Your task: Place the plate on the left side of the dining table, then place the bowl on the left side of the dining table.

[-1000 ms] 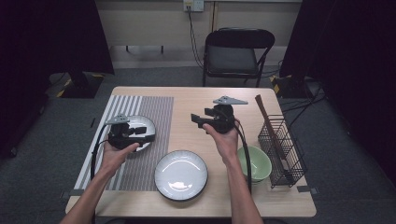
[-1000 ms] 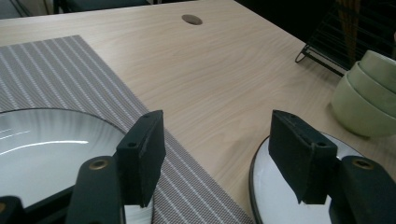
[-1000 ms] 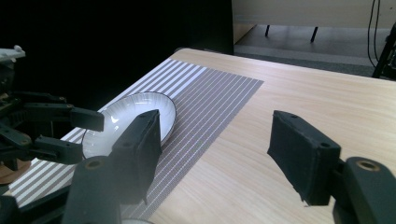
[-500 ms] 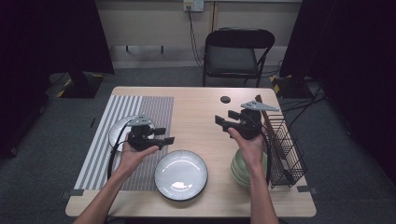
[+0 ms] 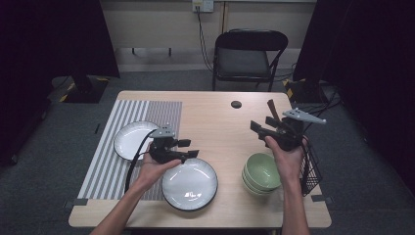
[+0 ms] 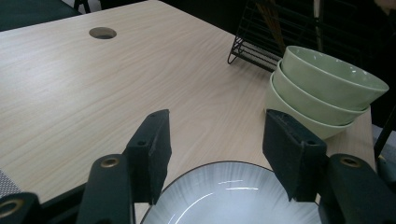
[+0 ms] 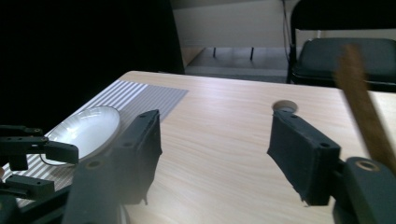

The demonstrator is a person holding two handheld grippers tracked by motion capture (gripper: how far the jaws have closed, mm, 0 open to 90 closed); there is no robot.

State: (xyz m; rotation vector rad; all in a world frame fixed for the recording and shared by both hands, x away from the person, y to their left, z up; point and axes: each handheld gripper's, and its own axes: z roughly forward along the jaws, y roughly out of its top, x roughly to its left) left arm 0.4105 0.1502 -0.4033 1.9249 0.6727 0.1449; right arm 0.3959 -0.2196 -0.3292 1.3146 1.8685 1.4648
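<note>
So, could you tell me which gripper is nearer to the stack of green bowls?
Right. The right gripper hovers just above and behind the green bowls; the left gripper is farther off, over the black-rimmed plate.

The left gripper holds its two black jaws apart over bare wood, having just been closing a little with nothing between them, and the far rim of a round dark-edged white plate lies just below them. To their right, on the light wooden table, stands a stack of three pale green ceramic bowls. Behind the stack is a black wire rack, and a round cable hole marks the table's far end.
</note>
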